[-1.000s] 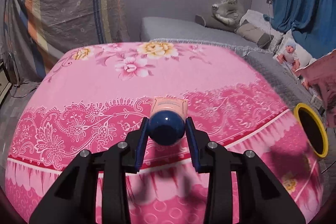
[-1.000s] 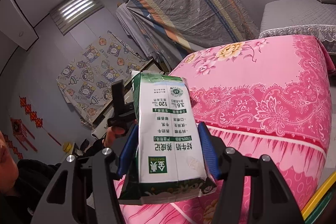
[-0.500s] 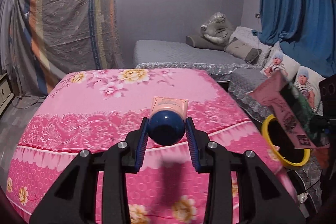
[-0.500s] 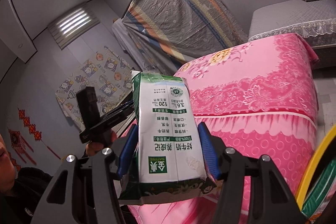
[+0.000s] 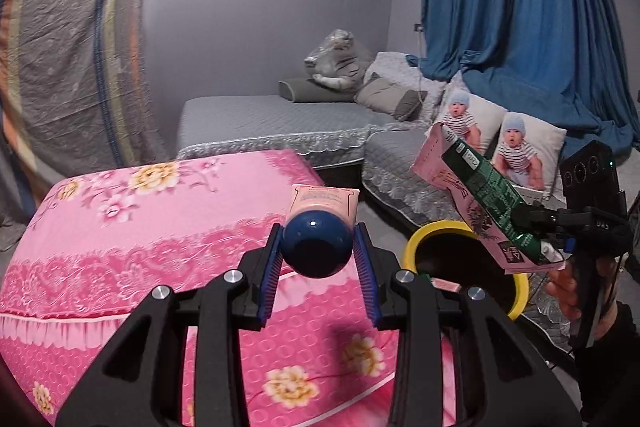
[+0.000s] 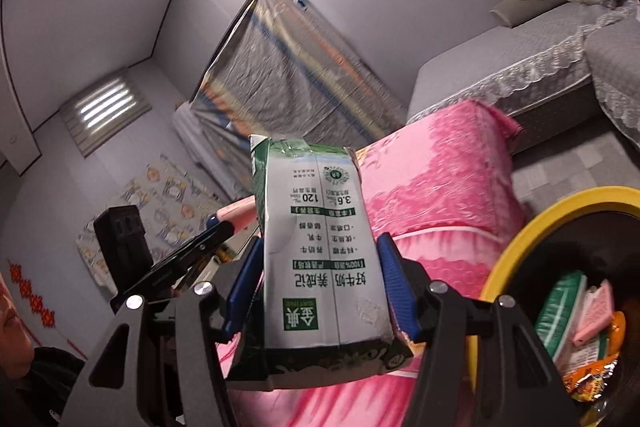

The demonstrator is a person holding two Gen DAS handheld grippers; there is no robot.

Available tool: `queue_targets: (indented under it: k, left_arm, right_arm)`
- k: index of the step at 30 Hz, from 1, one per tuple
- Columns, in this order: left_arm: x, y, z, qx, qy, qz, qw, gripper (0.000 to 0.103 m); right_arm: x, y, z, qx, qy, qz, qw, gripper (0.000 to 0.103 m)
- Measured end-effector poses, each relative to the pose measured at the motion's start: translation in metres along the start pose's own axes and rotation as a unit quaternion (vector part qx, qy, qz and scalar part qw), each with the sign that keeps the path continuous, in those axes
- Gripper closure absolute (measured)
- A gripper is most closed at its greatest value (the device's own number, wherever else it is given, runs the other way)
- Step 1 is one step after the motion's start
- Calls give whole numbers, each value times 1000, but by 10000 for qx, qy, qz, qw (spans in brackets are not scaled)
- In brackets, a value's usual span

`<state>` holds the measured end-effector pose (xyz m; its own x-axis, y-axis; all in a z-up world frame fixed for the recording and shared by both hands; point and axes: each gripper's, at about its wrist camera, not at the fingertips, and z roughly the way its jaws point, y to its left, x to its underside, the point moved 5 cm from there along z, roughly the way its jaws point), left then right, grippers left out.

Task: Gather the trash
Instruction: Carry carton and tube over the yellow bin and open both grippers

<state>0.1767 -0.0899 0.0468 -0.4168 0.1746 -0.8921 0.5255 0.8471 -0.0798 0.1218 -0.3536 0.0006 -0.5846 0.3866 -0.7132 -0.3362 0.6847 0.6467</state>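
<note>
Milk carton (image 6: 320, 251) looks light and crushable (likely empty), so your right gripper (image 6: 320, 287) pinching its flat sides suits it, while your left gripper (image 5: 318, 263) clamps the tube (image 5: 320, 227) by its round blue cap.

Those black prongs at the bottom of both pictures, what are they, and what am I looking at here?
They are the fingers of two hand-held grabbing tools; a person carries one in each hand, and each has a camera looking forward along its fingers.

The left tool's picture shows its left gripper clamped on a pink tube with a round blue cap. To its right you see the other tool held over a yellow-rimmed trash bin.

The right tool's picture shows the right gripper squeezing a green and white milk carton, with wrappers already inside the bin. Behind both lies a pink flowered blanket, with nothing loose visible on it.
</note>
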Motion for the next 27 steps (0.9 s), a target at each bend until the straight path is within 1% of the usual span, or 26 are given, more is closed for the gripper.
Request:
queue_targets:
  k: [3, 6, 15, 18, 20, 24, 27]
  left_arm:
    - [-6, -22, 11, 172, 3, 102, 9998, 70]
    - [-11, -42, 21, 347, 2, 192, 9992, 70]
    - [-18, -105, 52, 809, 81, 492, 9955, 70]
    - [-17, -119, 61, 904, 150, 523, 9944, 70]
    - [-15, -128, 66, 976, 191, 549, 9935, 70]
    - [-10, -145, 75, 1025, 242, 616, 9925, 70]
    - [-9, -153, 85, 1023, 287, 616, 9924, 70]
  right_arm:
    - [-4, -17, -18, 203, -226, 132, 9995, 48]
    - [-4, -31, -38, 498, -469, 194, 9975, 48]
    - [3, -71, -80, 1016, -888, 441, 9899, 48]
    - [5, -82, -91, 1101, -987, 544, 9875, 48]
    - [7, -89, -98, 1236, -1047, 576, 9851, 48]
    - [12, -102, -110, 1320, -1140, 706, 9821, 48]
    - [17, -111, -116, 1516, -1190, 767, 9783, 48]
